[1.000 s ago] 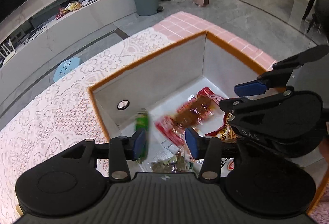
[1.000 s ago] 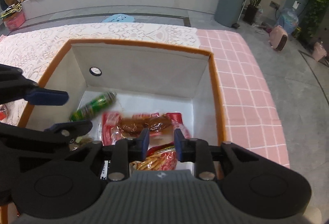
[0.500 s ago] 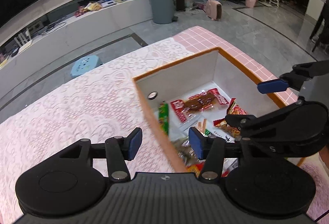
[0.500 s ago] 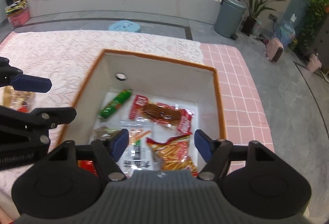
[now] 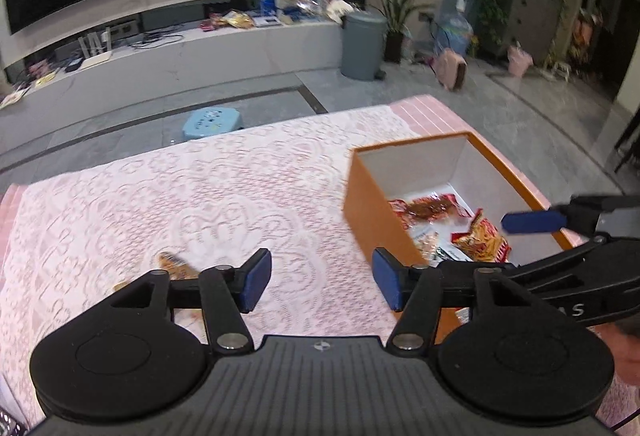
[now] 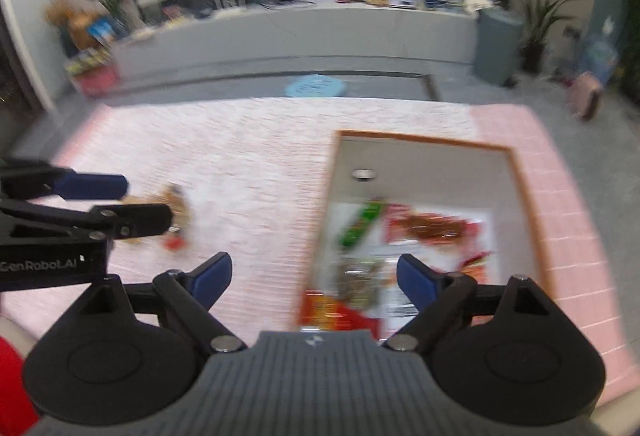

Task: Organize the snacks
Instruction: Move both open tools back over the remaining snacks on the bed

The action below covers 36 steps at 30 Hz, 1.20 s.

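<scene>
Orange-walled, white-lined, the storage box (image 5: 372, 212) sits at the right end of a table spread with a pink lace tablecloth (image 5: 200, 204). Inside lie the sorted snacks: a green stick packet (image 6: 360, 224), a red packet of brown dried meat (image 6: 432, 228), a red-and-yellow chip bag (image 5: 484, 240) and some clear wrappers.

Both tools hover above the table, empty. The left gripper (image 5: 320, 280) has its blue pads apart and still widening, with only tablecloth showing between them. The right gripper (image 6: 314, 280) is spread wider, also still opening, straddling the box's near left wall with nothing held.

This looks like the gap between one drop and the next pick. A few loose snacks (image 6: 174, 212) remain on the cloth, well left of the box, just beside the left tool's fingers; the right view is blurred, so their kinds are unclear. The next move likely calls for lowering an open gripper over one of them.

A second ago both tools were low over the box with narrower jaws, and the green packet was tumbling in. Since then both have risen and swung left, and the box has slid to the right of each view.
</scene>
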Motion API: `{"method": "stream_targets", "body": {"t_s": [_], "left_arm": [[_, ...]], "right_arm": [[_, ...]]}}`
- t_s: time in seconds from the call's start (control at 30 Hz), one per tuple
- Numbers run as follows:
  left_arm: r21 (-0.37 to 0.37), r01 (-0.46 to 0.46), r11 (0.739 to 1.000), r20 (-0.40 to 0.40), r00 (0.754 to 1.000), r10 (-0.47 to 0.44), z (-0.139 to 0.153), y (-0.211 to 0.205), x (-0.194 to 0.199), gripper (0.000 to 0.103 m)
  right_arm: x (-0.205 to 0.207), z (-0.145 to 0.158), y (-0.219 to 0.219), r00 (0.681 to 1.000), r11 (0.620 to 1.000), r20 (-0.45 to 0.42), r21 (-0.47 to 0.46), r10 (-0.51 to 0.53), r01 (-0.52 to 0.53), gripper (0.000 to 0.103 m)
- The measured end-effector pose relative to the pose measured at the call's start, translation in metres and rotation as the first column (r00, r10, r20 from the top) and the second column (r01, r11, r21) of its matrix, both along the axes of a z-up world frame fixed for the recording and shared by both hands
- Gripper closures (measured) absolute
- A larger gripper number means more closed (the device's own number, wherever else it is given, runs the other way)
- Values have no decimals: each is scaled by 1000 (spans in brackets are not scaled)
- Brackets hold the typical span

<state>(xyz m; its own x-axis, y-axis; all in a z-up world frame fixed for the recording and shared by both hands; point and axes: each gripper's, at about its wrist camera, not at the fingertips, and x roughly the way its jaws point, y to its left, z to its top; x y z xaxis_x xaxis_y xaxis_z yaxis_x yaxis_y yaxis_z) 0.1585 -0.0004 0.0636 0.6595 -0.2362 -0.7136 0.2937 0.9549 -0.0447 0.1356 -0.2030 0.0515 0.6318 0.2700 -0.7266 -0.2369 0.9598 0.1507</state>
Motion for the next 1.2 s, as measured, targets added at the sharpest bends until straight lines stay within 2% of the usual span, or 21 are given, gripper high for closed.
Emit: {"method": "stream_targets", "body": {"t_s": [0.23,0.33,0.47,0.63,0.77,0.87,1.03,1.1,1.2], "left_arm": [[-43,-125,991,30,992,126,-10,63,-7,34],[-87,-186,979,4,982,187,-21,89,-3,34],[-129,-262,957,-19,965,262,-42,118,4,34],[-142,-293,946,-43,956,290,-70,145,11,34],[-198,-316,928,-74,949,307,-92,164,19,34],[-218,-326,920,-84,945,315,-102,173,31,34],[-200,-325,924,-91,945,313,-121,181,55,34],[-213,-335,918,-122,941,316,-131,184,63,37],[-241,-336,911,-163,939,303,-146,188,68,48]], "right_arm": [[-14,-5,44,993,981,92,173,74,-89,15],[-15,-14,69,986,973,130,194,100,-124,15],[-8,-35,98,984,973,132,179,122,-145,15],[11,-64,124,988,981,119,151,101,-118,15],[28,-85,143,989,986,109,129,96,-110,15],[40,-100,164,983,988,130,64,131,-141,15],[61,-122,193,968,979,149,-23,203,-201,19],[68,-129,199,964,976,152,-45,217,-212,21],[76,-138,205,960,971,153,-60,236,-230,24]]}}
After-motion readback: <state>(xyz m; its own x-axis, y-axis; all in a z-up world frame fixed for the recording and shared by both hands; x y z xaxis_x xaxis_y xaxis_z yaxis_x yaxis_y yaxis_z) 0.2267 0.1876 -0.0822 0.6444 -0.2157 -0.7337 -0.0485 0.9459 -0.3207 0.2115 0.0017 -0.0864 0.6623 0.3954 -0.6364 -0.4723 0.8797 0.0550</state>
